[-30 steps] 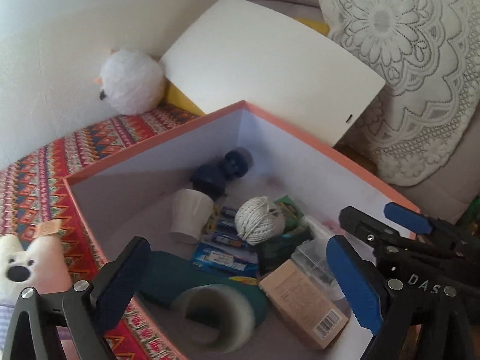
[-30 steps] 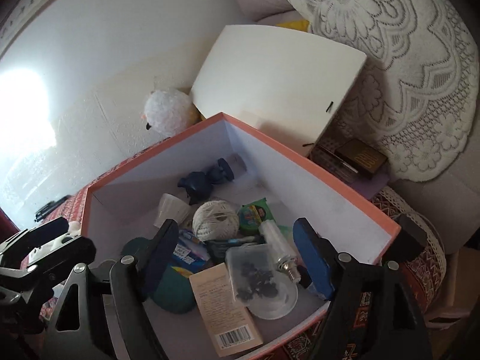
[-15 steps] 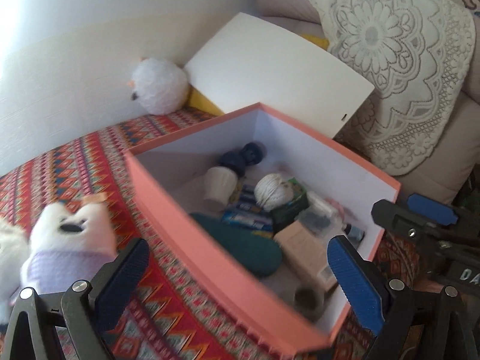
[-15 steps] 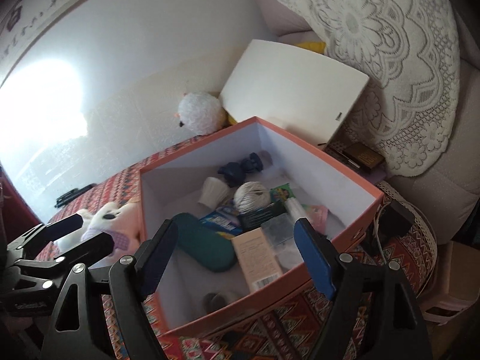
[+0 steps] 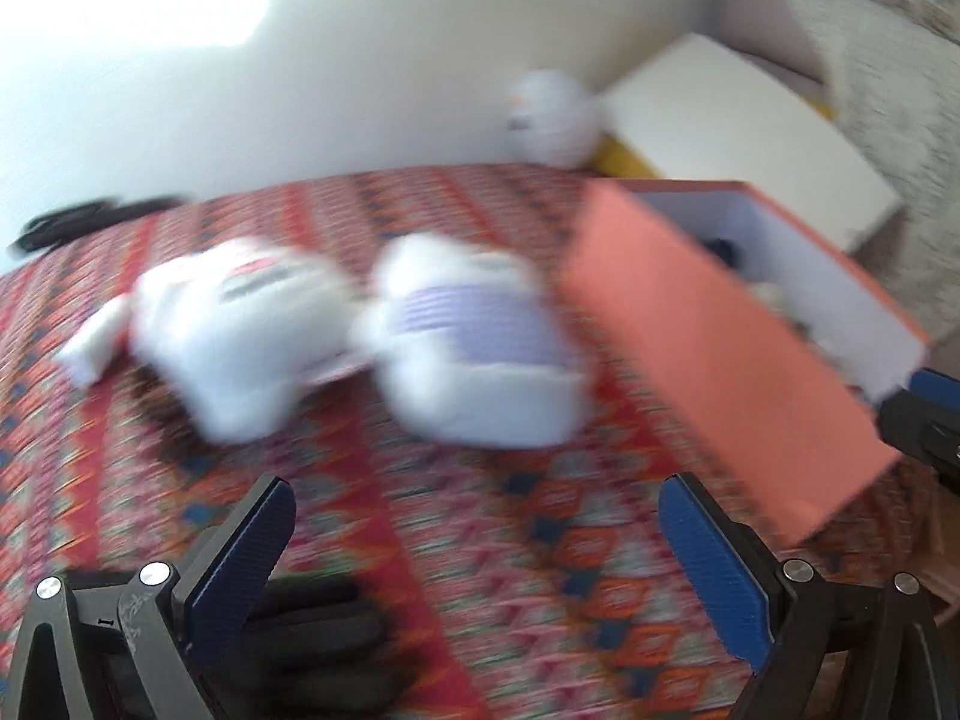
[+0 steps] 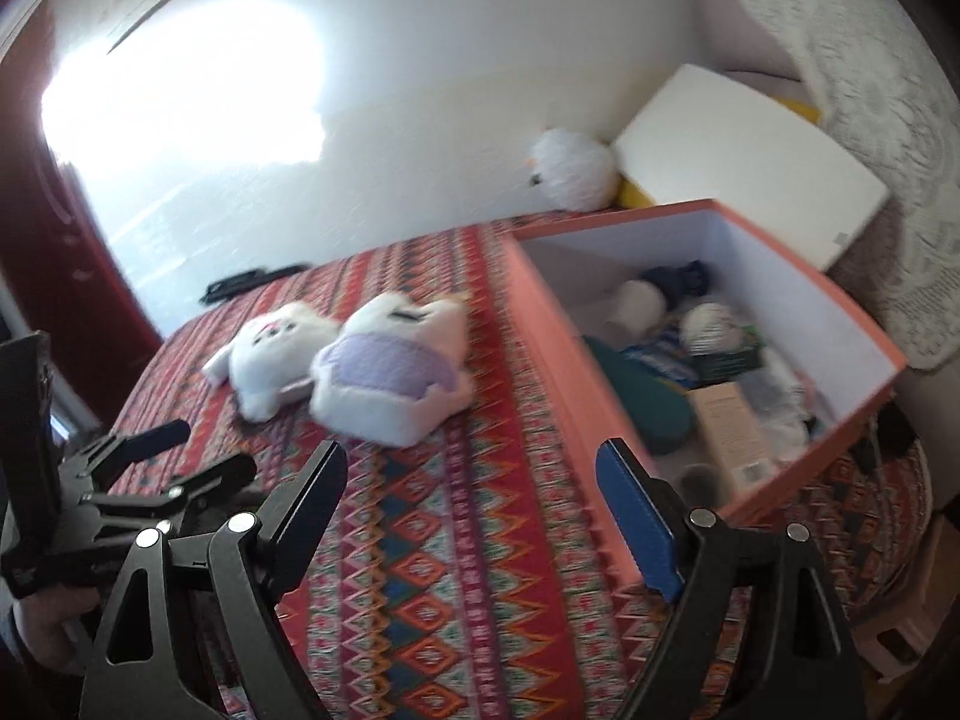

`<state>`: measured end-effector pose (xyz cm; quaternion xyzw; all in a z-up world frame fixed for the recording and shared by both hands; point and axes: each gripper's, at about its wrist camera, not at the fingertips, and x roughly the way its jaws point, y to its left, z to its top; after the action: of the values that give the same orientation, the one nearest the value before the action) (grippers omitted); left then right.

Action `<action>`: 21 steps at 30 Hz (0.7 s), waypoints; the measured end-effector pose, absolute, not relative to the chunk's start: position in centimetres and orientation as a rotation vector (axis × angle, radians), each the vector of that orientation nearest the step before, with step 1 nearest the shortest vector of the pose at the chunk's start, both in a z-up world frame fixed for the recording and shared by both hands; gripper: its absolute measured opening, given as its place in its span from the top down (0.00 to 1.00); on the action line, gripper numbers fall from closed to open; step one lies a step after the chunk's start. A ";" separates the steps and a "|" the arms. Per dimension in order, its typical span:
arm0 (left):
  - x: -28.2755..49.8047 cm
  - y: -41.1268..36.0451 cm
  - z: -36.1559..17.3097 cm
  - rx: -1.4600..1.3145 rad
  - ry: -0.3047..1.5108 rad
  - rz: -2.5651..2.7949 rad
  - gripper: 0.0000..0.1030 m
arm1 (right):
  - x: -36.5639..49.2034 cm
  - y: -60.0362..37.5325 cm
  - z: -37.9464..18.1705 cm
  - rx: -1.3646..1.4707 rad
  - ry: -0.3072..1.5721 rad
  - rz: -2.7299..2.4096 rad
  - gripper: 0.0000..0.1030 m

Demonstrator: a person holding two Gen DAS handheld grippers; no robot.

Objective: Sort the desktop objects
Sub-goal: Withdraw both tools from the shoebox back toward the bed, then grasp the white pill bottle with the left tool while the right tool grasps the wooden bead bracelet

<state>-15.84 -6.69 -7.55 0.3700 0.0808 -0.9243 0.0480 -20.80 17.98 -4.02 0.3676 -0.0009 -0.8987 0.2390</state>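
Note:
An orange box [image 6: 564, 372] with a white inside stands on the right of a red patterned cloth [image 6: 456, 540]; it also shows in the blurred left wrist view [image 5: 720, 348]. It holds a ball of twine [image 6: 711, 321], a teal case [image 6: 648, 402], a tan carton [image 6: 729, 429] and other small items. Two white plush toys lie left of it, one with a purple band [image 6: 390, 366] [image 5: 474, 348], one plain [image 6: 273, 348] [image 5: 234, 324]. My left gripper [image 5: 474, 546] is open and empty above the cloth. My right gripper [image 6: 471, 516] is open and empty near the box's front wall.
A white board [image 6: 744, 162] leans at the back against a lace cushion [image 6: 870, 90]. A round white plush [image 6: 573, 168] sits by the wall. A black object [image 6: 252, 282] lies at the cloth's far left edge. A black glove [image 5: 318, 642] lies under the left gripper.
Both grippers have pulled back and swung left, away from over the box. The box now sits to the right and the two plush toys have come into view. Both stay open.

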 end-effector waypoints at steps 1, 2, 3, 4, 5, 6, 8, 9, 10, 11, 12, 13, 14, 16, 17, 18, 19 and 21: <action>-15.2 -8.7 -8.2 1.124 0.248 -2.783 0.03 | -20.5 16.2 -4.3 1.007 0.029 -2.435 0.15; -14.7 -10.7 -8.9 1.122 0.240 -2.749 0.03 | -20.2 14.2 -4.7 1.003 0.066 -2.411 0.15; -14.4 -12.2 -9.5 1.121 0.237 -2.731 0.03 | -19.9 12.3 -5.1 0.998 0.099 -2.383 0.15; -14.0 -14.2 -10.2 1.117 0.237 -2.710 0.03 | -19.6 10.4 -5.5 0.994 0.132 -2.356 0.15; -13.8 -16.3 -10.8 1.112 0.239 -2.688 0.03 | -19.3 8.6 -5.9 0.990 0.161 -2.326 0.15; -13.7 -17.9 -11.2 1.108 0.244 -2.671 0.03 | -19.2 6.7 -6.4 0.990 0.181 -2.292 0.15; -14.1 -21.5 -12.1 1.113 0.252 -2.639 0.03 | -19.2 3.2 -7.6 1.002 0.213 -2.229 0.15; -14.3 -23.4 -12.5 1.117 0.256 -2.623 0.03 | -19.5 1.5 -8.3 1.019 0.223 -2.200 0.15; -14.7 -25.3 -12.9 1.122 0.262 -2.611 0.03 | -19.9 0.1 -8.9 1.035 0.220 -2.169 0.15; -15.3 -27.0 -13.4 1.129 0.270 -2.606 0.03 | -20.5 -1.5 -9.5 1.056 0.204 -2.127 0.16; -16.0 -28.5 -13.8 1.138 0.279 -2.603 0.03 | -21.0 -3.1 -10.1 1.077 0.189 -2.084 0.16; -16.7 -30.1 -14.3 1.148 0.288 -2.600 0.03 | -21.5 -4.8 -10.7 1.093 0.176 -2.042 0.18; -17.5 -31.4 -14.8 1.159 0.295 -2.601 0.03 | -21.9 -6.4 -11.0 1.089 0.175 -2.008 0.22; -19.2 -32.9 -15.7 1.182 0.293 -2.618 0.03 | -22.7 -9.3 -11.7 1.070 0.203 -1.969 0.26; -20.0 -33.2 -16.2 1.192 0.266 -2.631 0.03 | -23.1 -11.1 -12.2 1.058 0.221 -1.948 0.29; -20.9 -33.3 -16.7 1.206 0.232 -2.638 0.03 | -23.5 -12.8 -12.9 1.054 0.236 -1.928 0.31; -21.8 -33.4 -17.3 1.225 0.200 -2.637 0.03 | -23.9 -14.6 -13.6 1.049 0.251 -1.908 0.35; -23.3 -33.5 -18.3 1.261 0.172 -2.639 0.03 | -24.9 -17.8 -15.0 1.048 0.289 -1.882 0.37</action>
<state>-23.31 -33.50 -18.29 0.4281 0.0583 -0.8957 0.1056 -24.90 -17.79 -15.05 0.4267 0.1178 -0.7664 0.4654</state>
